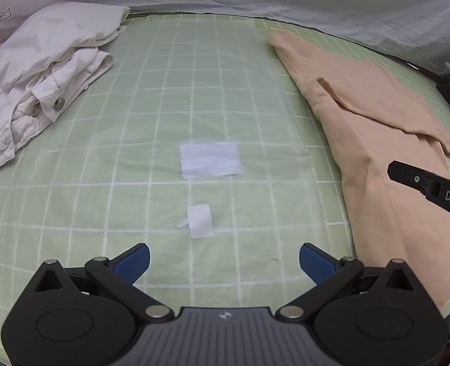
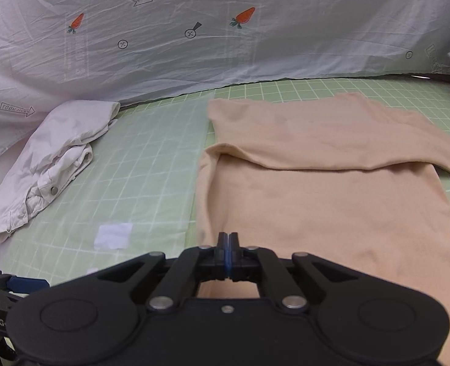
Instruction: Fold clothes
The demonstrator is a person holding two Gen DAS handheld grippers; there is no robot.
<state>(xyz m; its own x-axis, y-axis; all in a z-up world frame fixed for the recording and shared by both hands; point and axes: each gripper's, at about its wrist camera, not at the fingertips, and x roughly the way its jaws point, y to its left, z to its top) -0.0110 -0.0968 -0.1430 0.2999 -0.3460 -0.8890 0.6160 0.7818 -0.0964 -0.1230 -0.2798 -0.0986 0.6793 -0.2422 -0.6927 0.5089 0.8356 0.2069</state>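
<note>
While your right tongs (image 2: 228, 254) sit lowest and nearest, their blue pads pressed flat together, you have them over the near edge of the peach garment (image 2: 331, 201). Whether a thin layer of cloth is caught between the pads I cannot tell, since the tips hide the contact; no fabric visibly rises from them. Your left tongs (image 1: 224, 262) are spread wide and hold nothing, hovering above bare green grid mat (image 1: 133, 122) to the left of the garment, probably waiting to take a second corner.

Just beyond the left tongs lie two white paper patches under a translucent sheet, the smaller patch (image 1: 199, 221) nearer and the larger patch (image 1: 210, 159) past it (likely placement marks for the folded piece).

That peach garment lies mostly flat on the right half of the surface, with one flap already laid across its upper part, so my judgement is that you are partway through its fold and the next move calls for lifting the near hem evenly.

Farther left, the white jacket (image 1: 41, 73) with metal snaps is bunched in a heap near the mat's edge, apart from the peach piece and seemingly set aside.

Farthest off, a carrot-printed white sheet (image 2: 194, 45) hangs as a backdrop.
</note>
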